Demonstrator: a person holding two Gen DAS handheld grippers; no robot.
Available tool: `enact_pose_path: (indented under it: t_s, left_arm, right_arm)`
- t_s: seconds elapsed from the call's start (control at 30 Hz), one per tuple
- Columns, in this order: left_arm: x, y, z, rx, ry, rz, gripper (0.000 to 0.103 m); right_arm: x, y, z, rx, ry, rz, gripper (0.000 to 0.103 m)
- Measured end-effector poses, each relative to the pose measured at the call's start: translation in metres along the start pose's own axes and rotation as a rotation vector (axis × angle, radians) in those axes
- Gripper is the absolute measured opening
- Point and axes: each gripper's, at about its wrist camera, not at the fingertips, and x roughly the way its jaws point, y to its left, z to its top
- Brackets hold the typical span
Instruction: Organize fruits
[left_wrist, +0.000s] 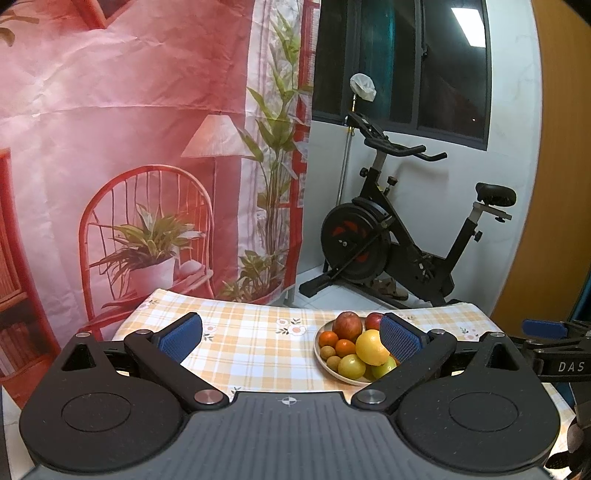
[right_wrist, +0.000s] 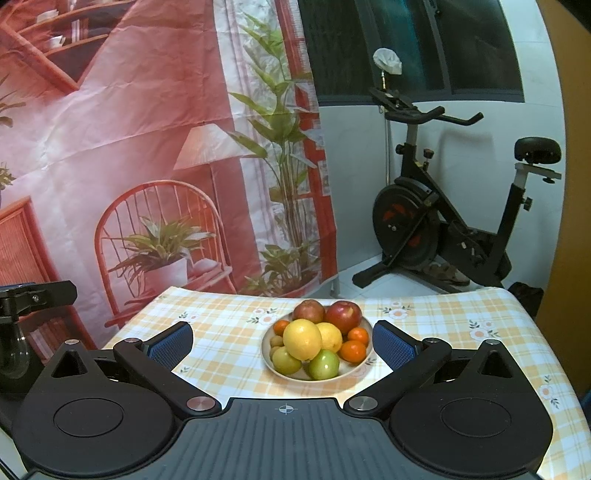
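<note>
- A shallow cream-coloured round plate sits on the tabletop, which is covered by a yellow-and-white checked cloth printed with small flowers.
- The plate is heaped with fruit: two dark red apples at the back, a large yellow citrus fruit on top at the front with a second yellow one just behind it, and two green apples at the near edge.
- Small orange tangerines lie on the right side of the pile, with another on the left, and a few little brownish round fruits are tucked at the left rim.
- The right claw is held level in front of the plate, its two blue-padded fingers spread wide apart and empty, the plate showing between them.
- The left claw is also spread wide and holds nothing; from its view the plate lies to the right, partly hidden behind the right-hand blue pad.
- Each claw shows at the edge of the other's view, side by side above the near edge of the tabletop.
- Behind the tabletop hangs a pink printed backdrop showing a red chair, a lamp and potted plants.
- A black exercise bike stands on the floor by the white wall, under a dark window.
</note>
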Motion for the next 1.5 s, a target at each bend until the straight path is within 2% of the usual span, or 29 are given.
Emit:
enact_pose_path:
  t_s: [1.5]
  left_arm:
    - [-0.0055, -0.0011, 0.0023, -0.007, -0.016, 0.044, 0.103]
  right_arm:
    - [0.0, -0.0005, 0.0009, -0.002, 0.003, -0.003, 0.103]
